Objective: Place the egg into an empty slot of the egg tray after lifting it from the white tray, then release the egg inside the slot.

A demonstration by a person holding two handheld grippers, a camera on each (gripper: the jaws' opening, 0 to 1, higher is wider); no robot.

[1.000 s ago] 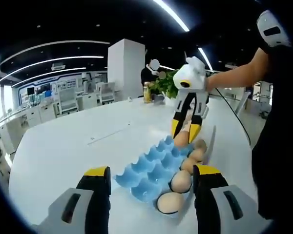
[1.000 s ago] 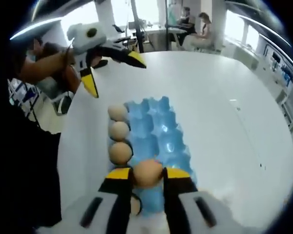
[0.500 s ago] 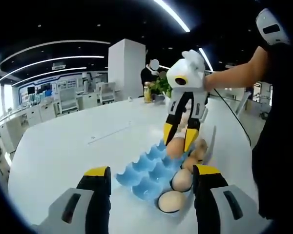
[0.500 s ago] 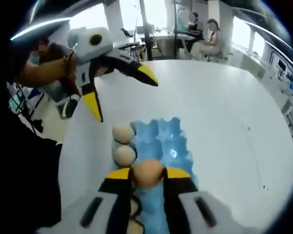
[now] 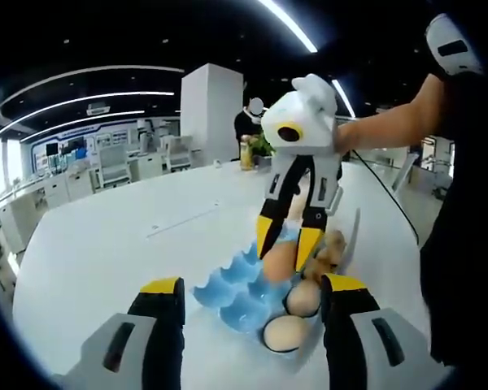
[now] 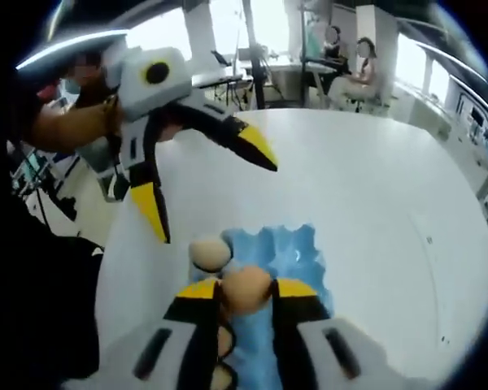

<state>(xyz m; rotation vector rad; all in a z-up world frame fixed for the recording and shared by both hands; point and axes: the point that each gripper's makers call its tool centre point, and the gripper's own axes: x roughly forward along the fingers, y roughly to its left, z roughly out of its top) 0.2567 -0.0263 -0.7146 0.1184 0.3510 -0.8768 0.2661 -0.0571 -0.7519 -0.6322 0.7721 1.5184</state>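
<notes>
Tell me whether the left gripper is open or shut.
Open. In the left gripper view the left gripper has its jaws spread wide with nothing between them, the blue egg tray visible through the gap.

The egg tray (image 5: 237, 284) is a bright sky blue, and the eggs sitting in it (image 5: 283, 333) are pale tan-brown. The egg (image 6: 246, 289) pinched in the right tool (image 6: 246, 294) is a warmer orange-tan. Both tools have yellow tips over black jaws, with white and grey bodies; you can see that on the left tool (image 5: 252, 286) too. The tabletop (image 5: 106, 244) is plain glossy white, no pattern.
</notes>
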